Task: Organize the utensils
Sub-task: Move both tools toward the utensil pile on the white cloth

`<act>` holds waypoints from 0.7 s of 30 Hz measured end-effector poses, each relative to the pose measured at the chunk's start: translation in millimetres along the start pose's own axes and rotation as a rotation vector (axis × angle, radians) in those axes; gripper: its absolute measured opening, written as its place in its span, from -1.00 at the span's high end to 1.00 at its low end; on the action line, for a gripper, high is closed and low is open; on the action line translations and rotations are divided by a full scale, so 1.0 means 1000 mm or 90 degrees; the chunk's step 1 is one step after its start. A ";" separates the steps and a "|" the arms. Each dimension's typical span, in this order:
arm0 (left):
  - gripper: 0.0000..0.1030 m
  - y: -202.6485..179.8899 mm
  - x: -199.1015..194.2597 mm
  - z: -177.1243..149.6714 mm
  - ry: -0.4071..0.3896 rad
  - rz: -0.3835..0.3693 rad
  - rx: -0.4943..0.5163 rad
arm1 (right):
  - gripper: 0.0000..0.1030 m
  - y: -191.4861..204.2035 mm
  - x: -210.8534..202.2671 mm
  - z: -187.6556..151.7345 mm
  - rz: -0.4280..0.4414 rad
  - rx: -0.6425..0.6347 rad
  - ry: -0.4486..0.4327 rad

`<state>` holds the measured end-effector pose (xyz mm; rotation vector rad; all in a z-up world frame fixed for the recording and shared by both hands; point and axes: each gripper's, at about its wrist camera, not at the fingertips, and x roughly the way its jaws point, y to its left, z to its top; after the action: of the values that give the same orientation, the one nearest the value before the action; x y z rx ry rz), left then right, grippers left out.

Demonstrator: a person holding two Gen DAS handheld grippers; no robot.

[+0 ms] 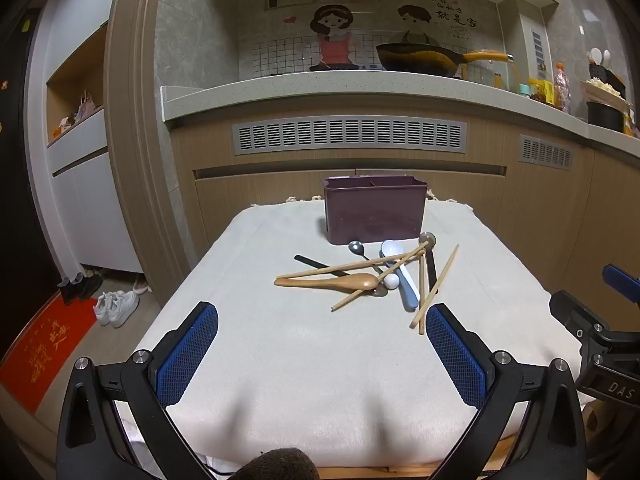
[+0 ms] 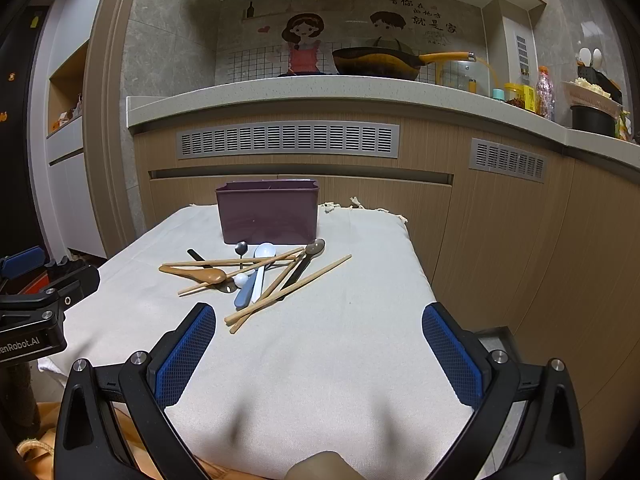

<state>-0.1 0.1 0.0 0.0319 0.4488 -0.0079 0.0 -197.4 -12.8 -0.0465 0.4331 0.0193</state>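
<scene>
Left gripper [image 1: 322,320]: jaws wide apart, nothing between them, hovering over the cloth-covered table [image 1: 304,364]. Right gripper [image 2: 319,318]: same, spread and empty. Utensil pile just ahead of both: wooden spoon [image 1: 336,281], chopsticks [image 2: 286,294], blue spoon [image 1: 400,270], metal spoon [image 2: 241,249], all crossed over each other. Purple holder [image 1: 374,210] just beyond the pile, upright.

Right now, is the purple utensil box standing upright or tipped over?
Upright. The purple utensil box stands on its base on the cloth-covered table, open top upward, inner dividers visible. Whether it holds anything: cannot tell.
</scene>
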 end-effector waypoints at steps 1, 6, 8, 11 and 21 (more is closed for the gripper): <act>-1.00 0.000 0.000 0.000 0.000 0.000 0.000 | -1.00 0.001 0.000 -0.001 0.000 0.000 0.000; -1.00 0.000 0.000 0.000 0.001 0.002 0.005 | -1.00 0.000 0.002 -0.001 0.003 0.001 0.003; -1.00 0.000 0.001 0.000 0.002 0.001 0.005 | -1.00 -0.001 0.003 -0.002 0.005 0.002 0.006; -1.00 0.002 0.004 0.002 0.008 0.004 0.005 | -1.00 -0.001 0.005 -0.001 0.003 0.000 0.009; -1.00 0.004 0.052 0.024 0.033 -0.014 0.018 | -1.00 -0.006 0.036 0.017 -0.010 -0.023 0.022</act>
<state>57.7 3.5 -0.5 0.0545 0.5016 -0.0354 40.1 -202.0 -12.4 -0.0863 0.4673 0.0103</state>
